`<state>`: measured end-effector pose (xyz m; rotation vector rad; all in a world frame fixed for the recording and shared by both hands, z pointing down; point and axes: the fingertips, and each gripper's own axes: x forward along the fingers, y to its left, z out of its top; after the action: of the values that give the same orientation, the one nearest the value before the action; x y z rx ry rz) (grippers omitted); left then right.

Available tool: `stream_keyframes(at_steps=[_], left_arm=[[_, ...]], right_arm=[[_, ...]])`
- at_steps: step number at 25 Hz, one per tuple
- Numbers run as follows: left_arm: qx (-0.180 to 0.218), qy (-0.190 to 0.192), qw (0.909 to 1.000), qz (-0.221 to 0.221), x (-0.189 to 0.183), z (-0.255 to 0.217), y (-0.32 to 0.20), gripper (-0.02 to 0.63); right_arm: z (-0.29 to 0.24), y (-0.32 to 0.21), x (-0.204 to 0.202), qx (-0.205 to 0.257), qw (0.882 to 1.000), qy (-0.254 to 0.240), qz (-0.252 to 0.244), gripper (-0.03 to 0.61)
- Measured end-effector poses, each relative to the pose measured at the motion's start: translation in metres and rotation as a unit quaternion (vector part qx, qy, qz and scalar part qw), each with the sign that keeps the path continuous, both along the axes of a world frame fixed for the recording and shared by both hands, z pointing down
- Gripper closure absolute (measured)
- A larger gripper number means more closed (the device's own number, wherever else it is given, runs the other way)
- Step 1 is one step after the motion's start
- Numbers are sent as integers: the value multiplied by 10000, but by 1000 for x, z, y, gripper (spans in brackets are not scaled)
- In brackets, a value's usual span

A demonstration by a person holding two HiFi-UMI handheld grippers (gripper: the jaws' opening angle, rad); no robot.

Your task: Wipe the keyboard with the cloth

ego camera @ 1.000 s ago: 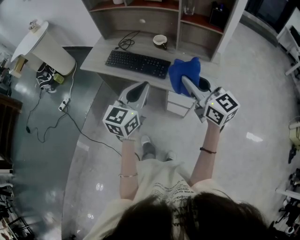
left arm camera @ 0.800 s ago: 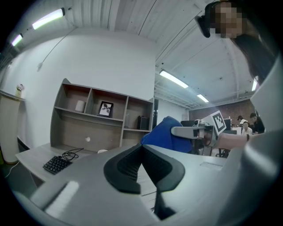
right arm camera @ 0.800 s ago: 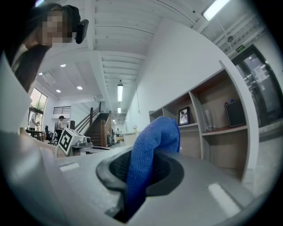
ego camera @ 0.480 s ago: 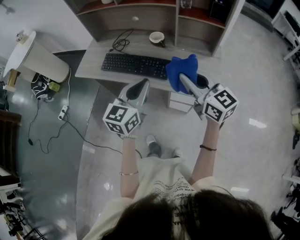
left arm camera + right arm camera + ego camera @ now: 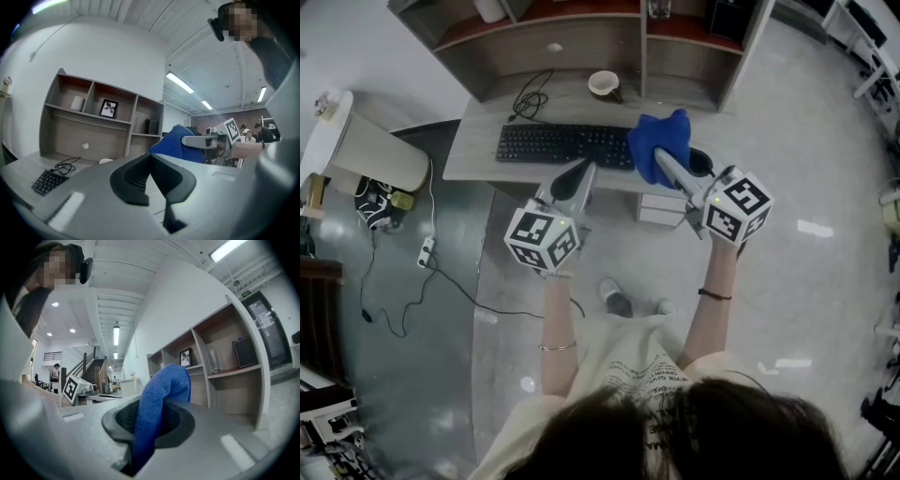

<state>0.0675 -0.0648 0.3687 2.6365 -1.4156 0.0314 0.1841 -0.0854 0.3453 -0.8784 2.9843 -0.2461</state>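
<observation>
A black keyboard lies on the grey desk; its left end also shows in the left gripper view as the keyboard. My right gripper is shut on a blue cloth, held up just right of the keyboard; in the right gripper view the cloth is pinched between the jaws of the right gripper. My left gripper is shut with nothing in it, hanging in front of the desk's near edge; the left gripper view shows the left gripper with its pads pressed together.
A white cup and a coiled black cable sit behind the keyboard. Shelving rises at the desk's back. A white bin stands left of the desk, with a power strip and cords on the floor.
Both grippers kept their hold and pose while the view shifted; the desk and keyboard now sit further left and lower in the picture, closer to the gripper tips.
</observation>
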Motion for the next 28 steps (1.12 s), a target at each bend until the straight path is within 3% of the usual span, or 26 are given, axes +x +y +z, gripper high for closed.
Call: stream_keyframes(at_steps=[17,28], left_arm=[[-163,201,9972,707,-33,15,-5,617],[-252,268,9964,764,-41,21,-4,617]], right_arm=[[6,-2,-40,-63,9983,228,528,526],[14,-2,-53,-183,9978,310,556,526]])
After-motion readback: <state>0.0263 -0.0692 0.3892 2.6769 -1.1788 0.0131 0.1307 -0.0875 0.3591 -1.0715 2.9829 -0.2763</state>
